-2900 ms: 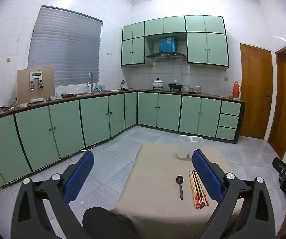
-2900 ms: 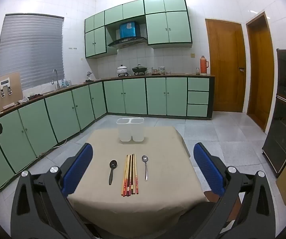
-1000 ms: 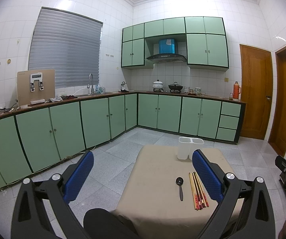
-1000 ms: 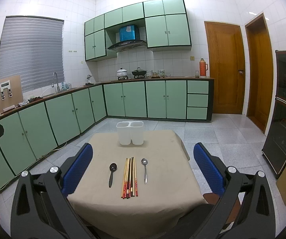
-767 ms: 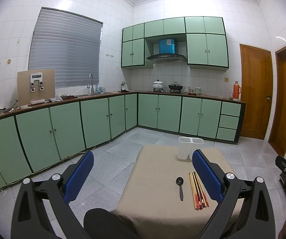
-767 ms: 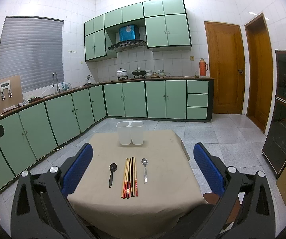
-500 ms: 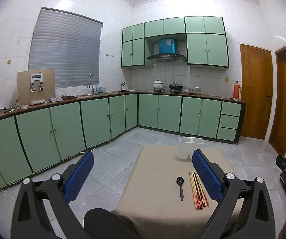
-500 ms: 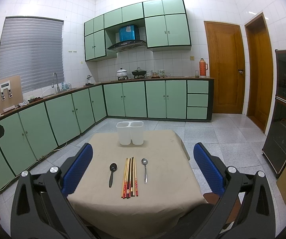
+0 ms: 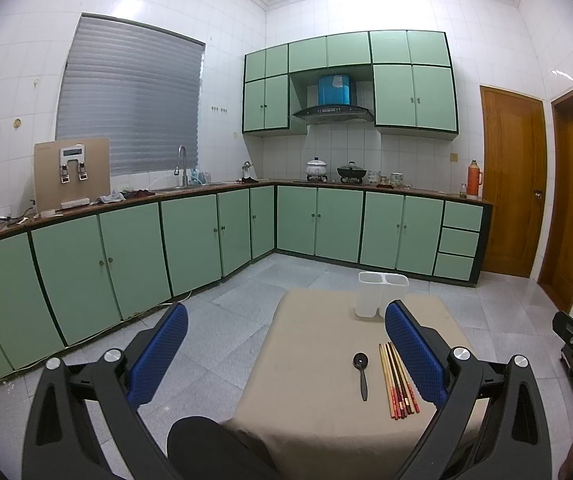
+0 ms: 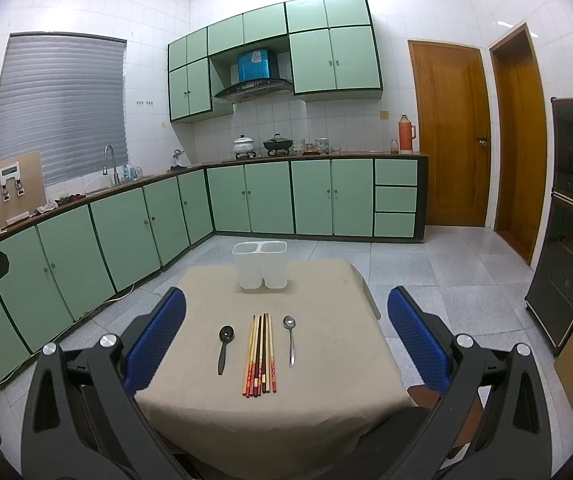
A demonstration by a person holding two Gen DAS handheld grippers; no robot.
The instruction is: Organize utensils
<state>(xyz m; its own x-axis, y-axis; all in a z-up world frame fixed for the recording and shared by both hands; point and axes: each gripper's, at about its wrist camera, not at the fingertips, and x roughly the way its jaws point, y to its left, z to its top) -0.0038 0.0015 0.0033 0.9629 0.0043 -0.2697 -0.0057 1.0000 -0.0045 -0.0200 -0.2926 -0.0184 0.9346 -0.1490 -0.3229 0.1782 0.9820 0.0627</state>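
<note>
Almost nothing has changed over the last few seconds: both views hold nearly the same framing as before, with only a slight lift of the left camera at the start, and every utensil lies where it lay. That suggests the task is at its very beginning, with both claws poised and no pick yet made.

The right gripper is wide open and empty, held above the near edge of the table. Between its blue pads and ahead of them lie the black spoon toward the left pad, the chopsticks in a tidy bundle at the centre, and the metal spoon just right of them. All three are apart from one another, handles toward the claw. Farther ahead, at the table's far side, stands the white two-cell holder, upright and seemingly empty.

The left gripper is also spread open with nothing in it, but it sits off to the left of the table, mostly over bare floor. From it, the black spoon and chopsticks show just inside the right pad, which hides the metal spoon, and the holder stands beyond that pad's tip.

Since nothing has moved, all sorting remains to do. The right claw looks better placed for a first grasp, likely on the chopsticks straight ahead.
</note>
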